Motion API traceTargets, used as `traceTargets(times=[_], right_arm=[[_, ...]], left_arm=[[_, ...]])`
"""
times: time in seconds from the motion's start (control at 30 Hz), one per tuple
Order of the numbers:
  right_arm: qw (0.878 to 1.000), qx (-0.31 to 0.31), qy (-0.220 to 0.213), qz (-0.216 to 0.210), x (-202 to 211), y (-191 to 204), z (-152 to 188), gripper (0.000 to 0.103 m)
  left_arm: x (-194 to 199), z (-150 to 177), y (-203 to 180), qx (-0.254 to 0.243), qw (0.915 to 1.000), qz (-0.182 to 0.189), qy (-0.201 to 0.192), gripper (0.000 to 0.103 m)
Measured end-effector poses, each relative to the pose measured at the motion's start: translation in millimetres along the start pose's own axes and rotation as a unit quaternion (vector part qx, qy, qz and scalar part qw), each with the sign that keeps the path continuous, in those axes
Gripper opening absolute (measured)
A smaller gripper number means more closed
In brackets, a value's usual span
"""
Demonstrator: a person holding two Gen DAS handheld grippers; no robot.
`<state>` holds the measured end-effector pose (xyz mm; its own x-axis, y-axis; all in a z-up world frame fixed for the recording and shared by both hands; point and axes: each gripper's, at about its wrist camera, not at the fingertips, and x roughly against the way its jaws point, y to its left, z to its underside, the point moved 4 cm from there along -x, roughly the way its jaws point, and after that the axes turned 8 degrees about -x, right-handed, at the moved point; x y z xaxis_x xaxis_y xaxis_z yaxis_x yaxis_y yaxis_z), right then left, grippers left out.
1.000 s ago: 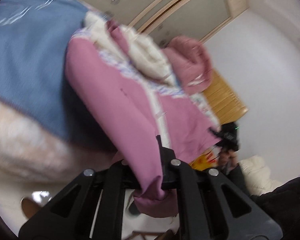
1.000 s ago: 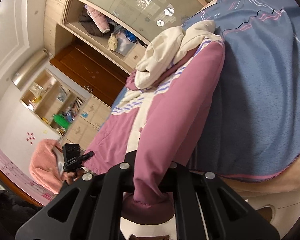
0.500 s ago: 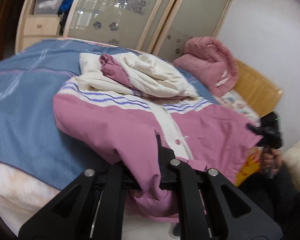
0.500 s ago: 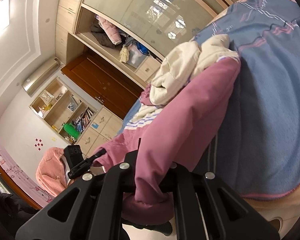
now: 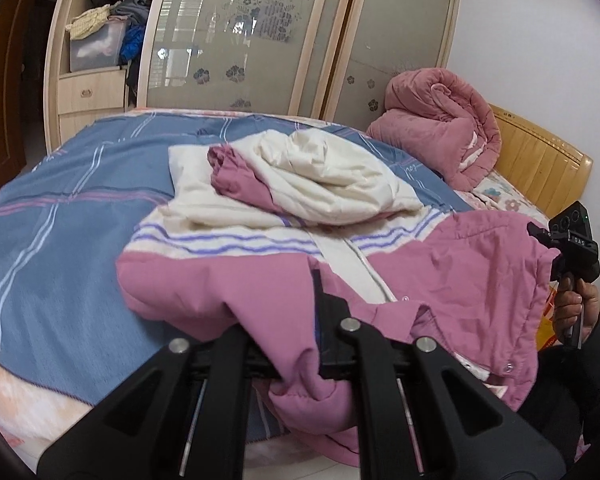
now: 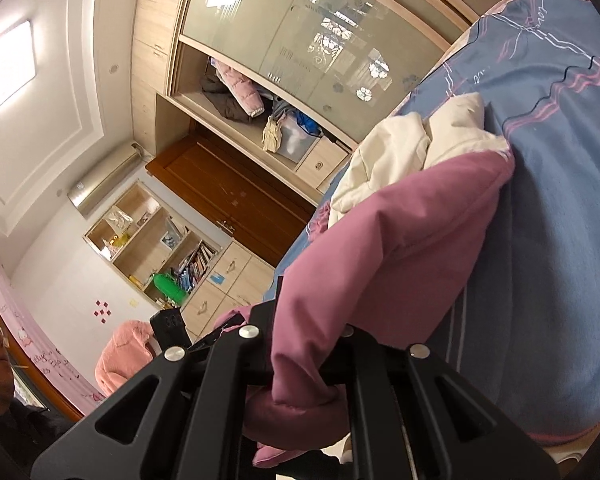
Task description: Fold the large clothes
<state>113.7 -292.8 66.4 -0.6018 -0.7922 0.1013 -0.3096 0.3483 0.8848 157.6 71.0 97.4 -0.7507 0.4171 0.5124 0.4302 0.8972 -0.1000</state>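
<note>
While both tools pinch pink cloth, the jacket (image 5: 440,280) lies spread on the bed (image 5: 60,240), over a blue blanket w/ pale stripes. L tool (image 5: 300,344): jaws pressed together on the jacket's near hem, a fold of pink fabric bunched between them and hanging below. R tool (image 6: 300,364): jaws likewise clamped on a pink hem edge, cloth rising from the grip up toward the bed and sagging in a lump beneath it. In the left wrist view the jacket shows front-up: pink lower body, white placket w/ snaps down the middle, cream band w/ purple stripes across the chest, cream hood (image 5: 332,172) heaped at the far end w/ a pink bit rolled beside it. Near hem is lifted off the bed; far part rests on the blanket. A pink quilt (image 5: 440,120) sits rolled at the bed's right end, against a wooden headboard (image 5: 540,168). Behind the bed: wardrobe (image 5: 260,40) w/ frosted floral sliding doors, open shelves at left stuffed w/ clothes and a box. At right edge of the left wrist view, the person's hand (image 5: 576,308) holds the other tool's handle, camera block on top.
</note>
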Motion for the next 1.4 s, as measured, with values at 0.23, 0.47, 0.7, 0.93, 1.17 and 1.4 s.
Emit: traceTargets(times=[0.23,0.47,0.7,0.93,1.17,1.4], right_arm=[[1.0,0.008,-0.014,-0.002,-7.7,21.5,-33.1,0.007],[0.999,0.014,-0.028,-0.009,-12.9,40.1,-77.0,0.007],[0.999,0.014,-0.041,-0.011,-47.6,50.9,-152.3,0.007],[0.997,-0.057,-0.054,0.011,-125.0,3.6,-260.5,0.007],[0.986,-0.116,-0.059,0.104,-204.5,-103.6,-323.7,0.007],[0.976,-0.175,-0.061,0.115,-224.9,-175.5,-317.6,0.038]], left_arm=[[3.1,-45.6,15.5,-0.003,0.9995,-0.014,-0.027,0.007],[3.8,-77.7,31.5,-0.003,0.9986,-0.022,-0.049,0.007],[-15.5,-138.0,66.2,0.007,0.9968,-0.031,-0.074,0.007],[-90.3,-211.0,124.1,0.016,0.9954,-0.071,-0.062,0.007],[-225.4,-233.0,180.0,0.013,0.9947,-0.1,0.017,0.008],[-311.8,-199.0,209.9,0.048,0.992,-0.092,0.072,0.012]])
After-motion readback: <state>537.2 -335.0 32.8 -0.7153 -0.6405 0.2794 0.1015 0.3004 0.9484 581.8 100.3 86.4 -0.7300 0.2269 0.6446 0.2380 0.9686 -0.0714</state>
